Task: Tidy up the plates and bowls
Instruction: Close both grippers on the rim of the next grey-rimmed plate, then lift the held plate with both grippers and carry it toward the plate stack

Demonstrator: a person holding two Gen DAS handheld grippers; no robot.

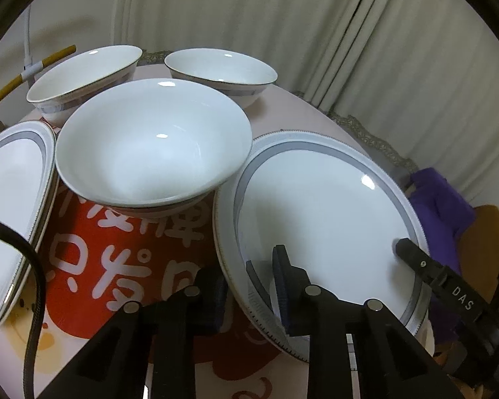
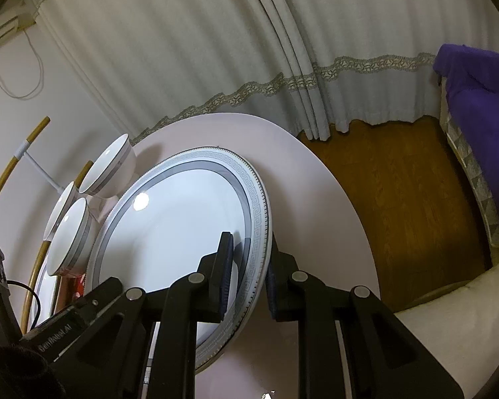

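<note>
A large white plate (image 1: 319, 212) with a grey band and a patterned rim lies at the right of the round pink table (image 2: 316, 179). My left gripper (image 1: 249, 266) is shut on its near left rim, one finger on top and one beneath. My right gripper (image 2: 249, 246) is shut on the opposite rim of the same plate (image 2: 183, 232); one of its fingers (image 1: 412, 254) shows in the left wrist view. A plain white bowl (image 1: 153, 143) stands in the middle. Two grey-banded bowls (image 1: 83, 76) (image 1: 221, 73) stand behind it.
A stack of matching plates (image 1: 13, 199) sits at the table's left edge, on a red printed mat (image 1: 123, 252). Curtains (image 2: 216, 50) hang behind the table. A purple cloth (image 2: 475, 106) and wooden floor (image 2: 399, 199) lie to the right. A black cable (image 1: 33, 282) crosses the lower left.
</note>
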